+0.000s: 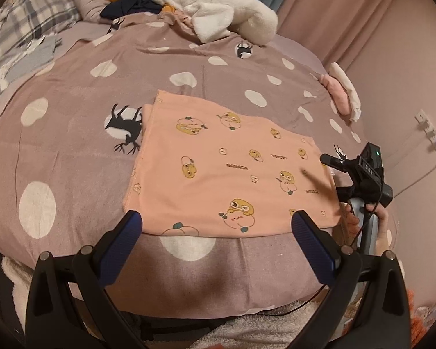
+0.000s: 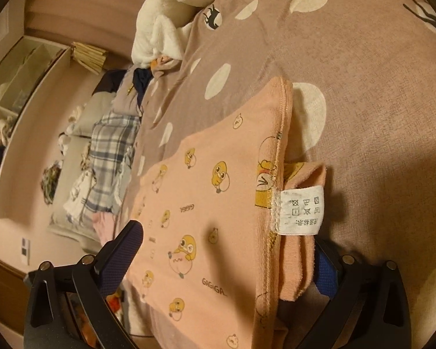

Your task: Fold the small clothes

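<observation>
Peach garment (image 1: 226, 171), printed with cartoon chicks, was seen folded flat on the spotted mauve bedcover (image 1: 72, 157), its care label (image 2: 300, 210) turned out at one hem and its lower layers hidden. It was framed between the wide-apart fingers of the left gripper (image 1: 218, 221), untouched. The right gripper (image 2: 226, 250) was spread wide around its edge, one blue pad (image 2: 324, 273) partly hidden behind cloth, contact unclear.
</observation>
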`<state>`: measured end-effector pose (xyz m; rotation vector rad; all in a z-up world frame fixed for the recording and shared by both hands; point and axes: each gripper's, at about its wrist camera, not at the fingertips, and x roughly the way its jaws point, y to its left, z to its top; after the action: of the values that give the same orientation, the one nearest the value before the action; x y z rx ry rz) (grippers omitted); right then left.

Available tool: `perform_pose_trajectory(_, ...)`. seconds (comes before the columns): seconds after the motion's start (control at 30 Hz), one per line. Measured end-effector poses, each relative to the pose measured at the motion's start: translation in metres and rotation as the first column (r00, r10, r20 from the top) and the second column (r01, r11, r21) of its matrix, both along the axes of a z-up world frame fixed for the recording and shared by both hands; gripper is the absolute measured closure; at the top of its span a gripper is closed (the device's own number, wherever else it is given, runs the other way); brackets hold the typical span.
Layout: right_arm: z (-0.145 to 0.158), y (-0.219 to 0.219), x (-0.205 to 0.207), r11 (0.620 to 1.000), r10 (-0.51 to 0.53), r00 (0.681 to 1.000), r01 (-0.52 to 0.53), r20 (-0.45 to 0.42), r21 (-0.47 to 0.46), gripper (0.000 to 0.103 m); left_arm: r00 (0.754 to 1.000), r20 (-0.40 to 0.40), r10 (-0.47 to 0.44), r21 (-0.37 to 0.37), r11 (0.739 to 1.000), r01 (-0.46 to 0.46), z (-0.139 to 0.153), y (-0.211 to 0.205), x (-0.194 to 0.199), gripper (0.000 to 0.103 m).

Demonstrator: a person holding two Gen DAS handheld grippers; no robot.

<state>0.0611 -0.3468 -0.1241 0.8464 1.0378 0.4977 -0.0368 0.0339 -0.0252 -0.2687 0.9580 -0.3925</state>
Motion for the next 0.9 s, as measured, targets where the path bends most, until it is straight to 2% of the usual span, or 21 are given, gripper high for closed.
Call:
perform_pose_trajectory(0.1,0.0,0.001,0.0,1.0,0.013,1.0,-0.013,0.0,-0.004,0.008,0.999,-0.027,0.019,-0.021,1.0,-0.02,-0.003,0.005,0.003,0.0)
perform_pose_trajectory(0.13,-0.001,0.001,-0.001,1.0,0.022,1.0,-0.022,-0.005,0.002,0.014,0.999,-0.025,0.026,-0.016,1.0,-0.027,-0.003,0.006,0.003,0.0)
perform_pose_trajectory(0.17,-0.002,0.001,-0.001,0.999,0.034,0.999,-0.034,-0.011,0.015,0.024,0.999,-0.022,0.03,-0.008,1.0,-0.03,-0.003,0.006,0.002,0.0)
perform_pose_trajectory(0.2,-0.005,0.002,-0.002,0.998,0.054,0.998,-0.054,-0.024,0.04,0.03,0.999,-0.02,0.032,0.0,0.999,-0.032,-0.003,0.006,0.002,0.0)
perform_pose_trajectory(0.27,-0.012,0.004,-0.003,0.997,0.069,0.996,-0.068,-0.057,0.024,0.06,1.0,-0.012,0.026,0.014,1.0,-0.026,-0.002,0.004,0.001,0.0)
perform_pose_trajectory(0.3,-0.013,0.003,-0.004,0.998,0.057,0.996,-0.057,-0.065,0.002,0.067,1.0,-0.005,0.018,0.021,1.0,-0.018,-0.001,0.003,-0.001,0.0)
perform_pose_trajectory(0.33,-0.014,0.0,-0.004,0.999,0.045,0.996,-0.045,-0.071,0.007,0.075,1.0,0.001,0.013,0.027,1.0,-0.013,0.0,0.002,-0.002,0.0)
perform_pose_trajectory(0.37,-0.018,-0.003,-0.005,0.999,0.028,0.996,-0.026,-0.084,0.032,0.079,1.0,0.006,0.009,0.031,0.999,-0.009,0.001,0.001,-0.003,0.0)
perform_pose_trajectory(0.47,-0.02,-0.008,-0.007,0.998,0.003,0.995,0.002,-0.096,0.056,0.083,1.0,0.013,0.005,0.041,0.999,-0.006,0.001,0.001,-0.006,0.0)
perform_pose_trajectory(0.57,-0.013,-0.003,-0.008,1.0,0.003,0.996,-0.002,-0.089,0.006,0.083,1.0,0.025,0.007,0.057,0.998,-0.008,0.001,0.001,-0.007,0.0)
perform_pose_trajectory(0.7,-0.01,-0.002,-0.007,1.0,-0.008,0.995,0.006,-0.103,-0.013,0.083,1.0,0.015,0.008,0.026,1.0,-0.008,0.0,0.003,-0.009,0.0)
perform_pose_trajectory(0.9,-0.005,0.001,-0.008,0.998,-0.022,0.995,0.017,-0.099,-0.059,0.083,1.0,0.03,0.001,0.054,0.999,-0.002,0.0,0.003,-0.011,0.0)
